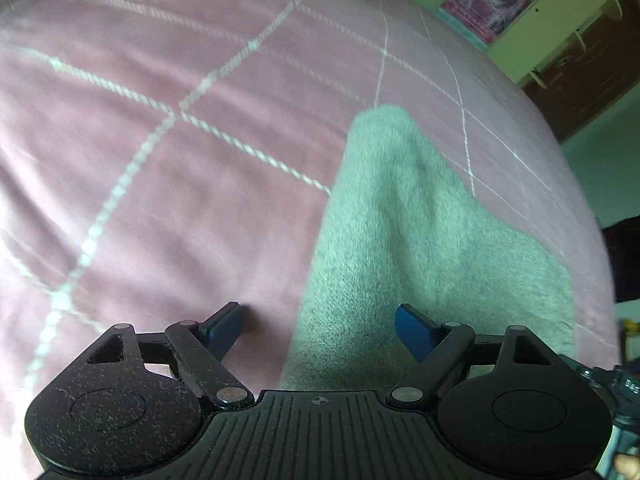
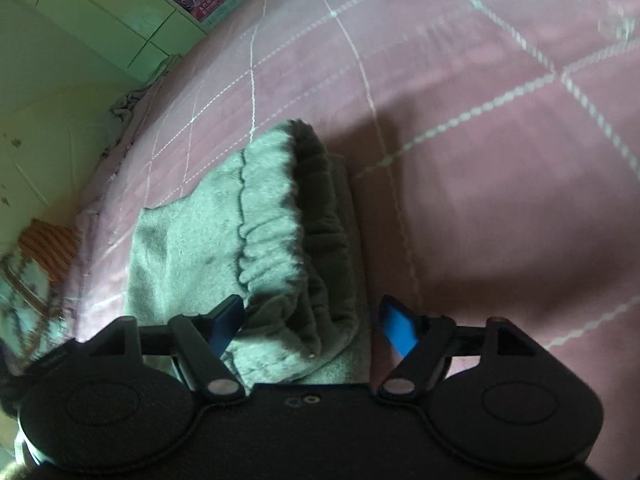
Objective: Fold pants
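Grey fleece pants lie on a pink bedspread. In the left wrist view a leg of the pants (image 1: 404,216) runs away from me, and my left gripper (image 1: 320,330) is open above its near end, its left blue pad over the bedspread and its right pad over the cloth. In the right wrist view the elastic waistband (image 2: 280,216) of the pants is bunched and folded over. My right gripper (image 2: 312,326) is open with the waistband edge between its blue pads, not pinched.
The pink bedspread (image 1: 160,180) with white stitched lines covers the bed in both views (image 2: 500,160). Green cabinets with a poster (image 1: 488,0) stand beyond the bed's far edge. A green wall and a striped cloth (image 2: 48,248) lie at the left of the right wrist view.
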Demonstrator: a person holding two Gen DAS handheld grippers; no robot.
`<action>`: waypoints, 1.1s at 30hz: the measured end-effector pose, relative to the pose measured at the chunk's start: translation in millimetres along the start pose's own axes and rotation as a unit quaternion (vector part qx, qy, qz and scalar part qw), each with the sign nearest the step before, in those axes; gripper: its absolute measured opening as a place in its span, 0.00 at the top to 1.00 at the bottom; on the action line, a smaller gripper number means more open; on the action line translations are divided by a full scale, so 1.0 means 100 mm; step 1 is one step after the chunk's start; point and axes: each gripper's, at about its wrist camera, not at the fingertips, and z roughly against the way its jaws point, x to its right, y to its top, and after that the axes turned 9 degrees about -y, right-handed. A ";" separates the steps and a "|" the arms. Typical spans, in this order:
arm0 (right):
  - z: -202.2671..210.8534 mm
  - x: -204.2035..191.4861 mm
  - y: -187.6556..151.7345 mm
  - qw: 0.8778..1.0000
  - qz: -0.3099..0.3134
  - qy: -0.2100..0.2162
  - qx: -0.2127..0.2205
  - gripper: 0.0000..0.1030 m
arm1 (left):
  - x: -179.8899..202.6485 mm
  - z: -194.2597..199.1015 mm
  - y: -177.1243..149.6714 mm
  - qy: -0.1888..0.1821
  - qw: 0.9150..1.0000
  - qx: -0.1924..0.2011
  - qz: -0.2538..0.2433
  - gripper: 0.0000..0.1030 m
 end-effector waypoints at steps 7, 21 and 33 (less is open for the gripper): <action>-0.14 0.15 0.04 0.998 -0.013 0.062 -0.027 0.27 | 0.02 -0.19 0.00 -0.050 0.998 -0.017 0.026 0.66; -0.17 -0.18 -0.07 0.999 -0.005 0.035 0.008 0.54 | 0.55 -0.18 -0.07 0.017 0.998 0.010 -0.060 0.78; 0.51 -0.72 0.16 0.988 0.010 0.127 0.086 0.58 | 1.05 0.46 0.53 -0.040 0.989 0.113 -0.081 0.79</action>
